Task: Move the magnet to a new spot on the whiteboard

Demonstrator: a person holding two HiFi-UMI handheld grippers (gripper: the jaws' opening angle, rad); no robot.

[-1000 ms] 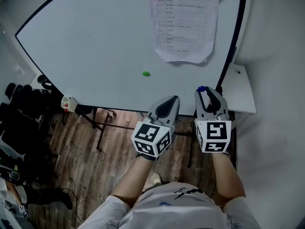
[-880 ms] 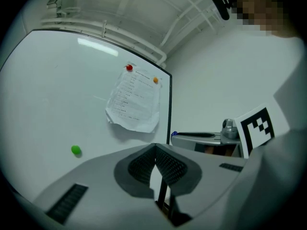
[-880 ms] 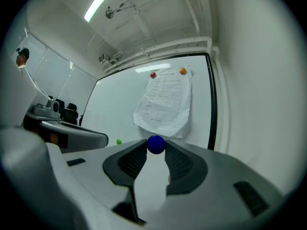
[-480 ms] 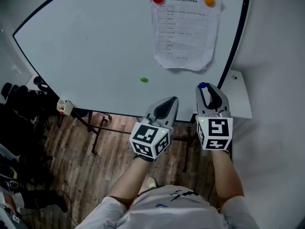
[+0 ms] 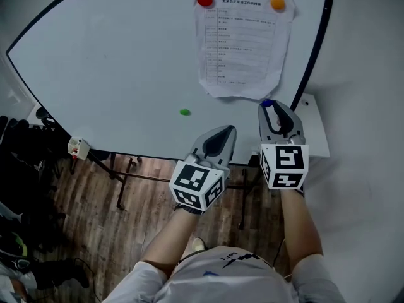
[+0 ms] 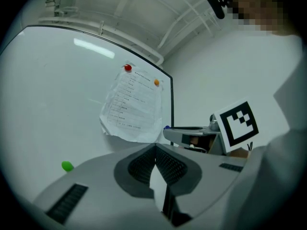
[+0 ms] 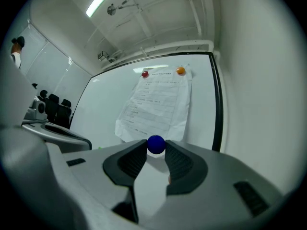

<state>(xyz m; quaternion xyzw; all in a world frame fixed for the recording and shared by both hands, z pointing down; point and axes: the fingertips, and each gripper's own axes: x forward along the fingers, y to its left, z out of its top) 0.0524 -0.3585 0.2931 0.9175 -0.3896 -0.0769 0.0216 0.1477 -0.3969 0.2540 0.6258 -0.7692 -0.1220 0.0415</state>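
Gripping the blue magnet point(image 7: 156, 144) at its very tips, the right claw point(image 5: 267, 107) is pointed at the lower right corner of the whiteboard point(image 5: 126, 55). From the head view the magnet sits just below the paper sheet point(image 5: 243, 49), close to the board's black edge. Contact with the board surface: cannot tell. The left claw point(image 5: 224, 131) is beside the right one near the board's bottom edge, with its jaws closed together and nothing between them. A red magnet point(image 5: 205, 0) and an orange magnet point(image 5: 277, 3) pin the sheet's top corners. A green magnet point(image 5: 184, 112) sits alone on bare board, left of the sheet's lower edge.
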